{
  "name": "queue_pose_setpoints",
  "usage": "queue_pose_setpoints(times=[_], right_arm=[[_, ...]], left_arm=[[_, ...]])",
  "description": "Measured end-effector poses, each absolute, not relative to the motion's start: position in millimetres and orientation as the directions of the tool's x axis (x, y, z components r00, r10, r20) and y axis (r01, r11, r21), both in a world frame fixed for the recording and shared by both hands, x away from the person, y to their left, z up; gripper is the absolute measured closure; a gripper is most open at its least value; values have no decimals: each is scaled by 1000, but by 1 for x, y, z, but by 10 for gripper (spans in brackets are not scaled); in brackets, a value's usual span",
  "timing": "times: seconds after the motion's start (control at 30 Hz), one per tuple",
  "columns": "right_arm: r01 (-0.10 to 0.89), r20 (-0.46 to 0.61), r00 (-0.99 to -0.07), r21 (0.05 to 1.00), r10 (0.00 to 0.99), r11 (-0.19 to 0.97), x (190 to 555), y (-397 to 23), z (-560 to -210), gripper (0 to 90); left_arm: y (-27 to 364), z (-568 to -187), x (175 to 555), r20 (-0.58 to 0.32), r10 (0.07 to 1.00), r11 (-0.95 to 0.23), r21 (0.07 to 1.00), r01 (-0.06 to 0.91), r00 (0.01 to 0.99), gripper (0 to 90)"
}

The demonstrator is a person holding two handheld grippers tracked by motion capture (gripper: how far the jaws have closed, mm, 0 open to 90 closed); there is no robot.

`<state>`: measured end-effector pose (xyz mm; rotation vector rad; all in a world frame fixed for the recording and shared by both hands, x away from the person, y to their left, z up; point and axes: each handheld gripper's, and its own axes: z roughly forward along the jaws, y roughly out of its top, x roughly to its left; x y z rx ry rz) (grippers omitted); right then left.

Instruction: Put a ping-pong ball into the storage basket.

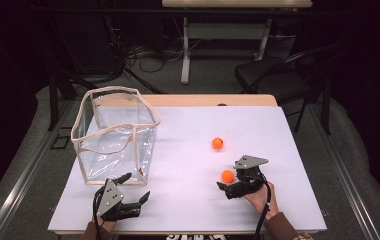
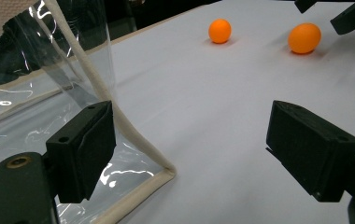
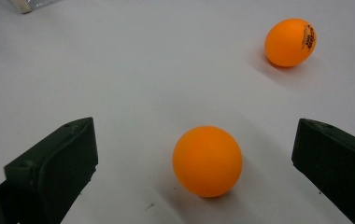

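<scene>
The table (image 1: pixel 188 200) wears a pale, flat white cover, and a strip of bare wood shows along its far edge. At the left sits a clear plastic bag (image 1: pixel 115 135) with cream-coloured trim, standing open on the cover, its near corner resting flat on the white. Out on the right half lie two orange balls: the far ball (image 1: pixel 217 143) sits alone in open space, and the near ball (image 1: pixel 227 175) rests closer to the front edge. The two are near each other but apart, both well clear of the bag.
</scene>
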<state>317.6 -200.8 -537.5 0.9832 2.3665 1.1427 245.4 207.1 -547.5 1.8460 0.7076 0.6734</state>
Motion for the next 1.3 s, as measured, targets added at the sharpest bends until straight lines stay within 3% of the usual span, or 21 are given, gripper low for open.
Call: queue_pose_setpoints(times=[0.2, 0.3, 0.53, 1.3], right_arm=[[469, 7, -701, 758, 713, 453, 321, -198, -543, 35], [486, 4, -690, 744, 724, 459, 322, -197, -545, 186], [496, -21, -677, 725, 736, 477, 322, -196, -547, 319], [503, -54, -673, 697, 737, 511, 323, -195, -551, 502]], left_arm=[[207, -547, 245, 132, 726, -324, 931, 166, 675, 159], [207, -547, 245, 133, 726, -325, 931, 166, 675, 159], [207, -547, 245, 137, 723, -329, 930, 163, 677, 159], [207, -547, 245, 133, 724, -326, 931, 166, 677, 158]])
